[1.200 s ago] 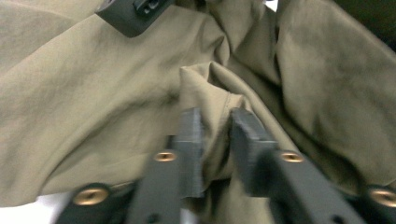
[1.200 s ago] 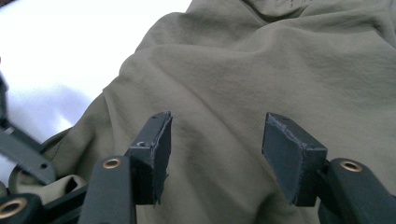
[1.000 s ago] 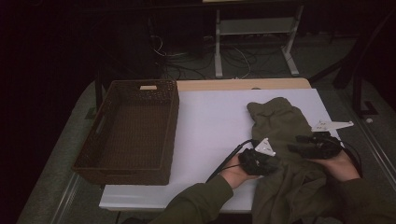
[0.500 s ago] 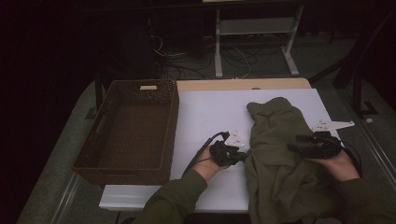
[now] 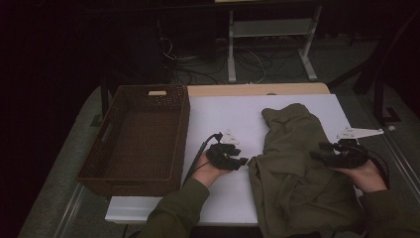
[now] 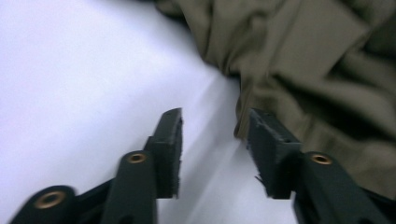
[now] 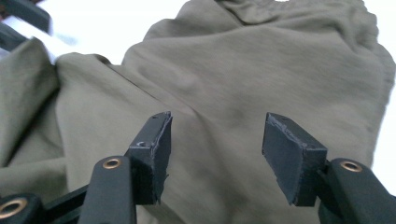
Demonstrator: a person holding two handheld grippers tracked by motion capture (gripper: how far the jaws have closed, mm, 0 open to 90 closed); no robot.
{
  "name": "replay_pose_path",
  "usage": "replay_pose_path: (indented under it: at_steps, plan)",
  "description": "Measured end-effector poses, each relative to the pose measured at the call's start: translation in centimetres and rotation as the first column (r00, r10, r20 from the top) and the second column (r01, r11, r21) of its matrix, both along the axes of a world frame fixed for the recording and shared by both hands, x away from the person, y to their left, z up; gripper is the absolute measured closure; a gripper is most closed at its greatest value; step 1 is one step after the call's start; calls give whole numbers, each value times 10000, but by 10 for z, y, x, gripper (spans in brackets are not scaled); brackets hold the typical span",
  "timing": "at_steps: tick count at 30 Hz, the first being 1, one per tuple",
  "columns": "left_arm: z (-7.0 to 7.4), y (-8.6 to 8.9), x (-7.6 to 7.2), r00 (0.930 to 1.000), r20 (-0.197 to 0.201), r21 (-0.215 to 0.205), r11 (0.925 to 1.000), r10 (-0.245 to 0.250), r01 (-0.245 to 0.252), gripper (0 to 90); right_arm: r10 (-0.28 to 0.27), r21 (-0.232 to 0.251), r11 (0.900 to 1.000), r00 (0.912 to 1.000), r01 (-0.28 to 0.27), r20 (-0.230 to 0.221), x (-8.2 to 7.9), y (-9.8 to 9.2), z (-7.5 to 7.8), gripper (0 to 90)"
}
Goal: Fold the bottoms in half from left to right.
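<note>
Your olive-green cloth garment (image 5: 297,168) lies crumpled on the right half of the white table top (image 5: 233,119), one end reaching toward the far edge and the bulk spilling over the near edge toward you. It looks like a pair of trousers mid-fold, though the dim light leaves the shape uncertain.

Your left gripper (image 5: 241,162) sits on bare white surface just beside the garment's left edge. Its jaws have just been opening, and in the left gripper view (image 6: 215,140) they stand apart with only table between them; the cloth's hem lies just beyond the tip of one jaw, not pinched. That placement reads as a release: the edge has been laid where you wanted it and the claw is free to take a new hold.

Your right gripper (image 5: 319,151) hovers over the garment's right side, near the right edge of the table. In the right gripper view (image 7: 215,135) its jaws are spread with nothing between them, the fabric lying below and beyond them. It seems parked there to steady or catch the right side while the left does the work.

The dark brown woven wicker basket (image 5: 106,163) waits at the left edge of the table, well apart from the cloth, probably as the destination once folding is done.
</note>
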State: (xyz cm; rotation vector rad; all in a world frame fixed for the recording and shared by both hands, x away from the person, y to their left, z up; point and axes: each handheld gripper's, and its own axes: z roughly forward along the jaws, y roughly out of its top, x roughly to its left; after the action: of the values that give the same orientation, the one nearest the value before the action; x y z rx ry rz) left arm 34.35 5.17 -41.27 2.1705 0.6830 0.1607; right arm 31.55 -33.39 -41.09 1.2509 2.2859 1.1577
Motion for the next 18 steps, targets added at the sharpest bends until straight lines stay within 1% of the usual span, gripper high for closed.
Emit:
replay_pose_path:
  at_steps: [1, 3, 6, 8, 10, 13, 14, 15, 17, 18]
  plan:
    - [4, 0, -1, 10000, 4, -171, 9999, -3, 3, 479, -47, 2, 10000, 10000, 47, -29, -1, -3, 0, 431]
    - [10, -2, -3, 10000, -19, -342, 9994, 10, -11, 431, -118, 133, 9998, 9999, 119, -91, -3, -8, 1, 445]
    - [14, -11, -4, 9999, -118, -569, 9984, -24, 17, 378, -171, 211, 9996, 9998, 173, -79, -6, -11, 1, 457]
    - [13, -19, -3, 9998, -190, -660, 9978, -12, -1, 364, -168, 85, 9998, 9998, 169, -120, -7, -11, 0, 457]
    - [9, -26, -1, 9994, -337, -593, 9982, 83, -102, 353, -315, -172, 9994, 9994, 312, -169, -6, -11, -1, 453]
    - [-2, -35, 3, 9983, -571, -183, 9997, 130, -140, 356, -634, -503, 9968, 9977, 622, -222, -5, -15, -4, 442]
    - [-5, -37, 4, 9976, -677, -95, 9998, 155, -161, 358, -767, -673, 9949, 9968, 751, -217, -5, -17, -6, 438]
    - [-9, -37, 5, 9974, -714, 102, 9999, 132, -125, 369, -913, -863, 9923, 9955, 889, -241, -5, -19, -8, 432]
    - [-15, -38, 5, 9971, -749, 501, 9987, 141, -104, 395, -1205, -1001, 9883, 9915, 1150, -497, -4, -23, -12, 418]
    - [-19, -37, 5, 9963, -843, 610, 9981, 145, -94, 406, -1394, -1107, 9850, 9884, 1322, -598, -5, -26, -14, 411]
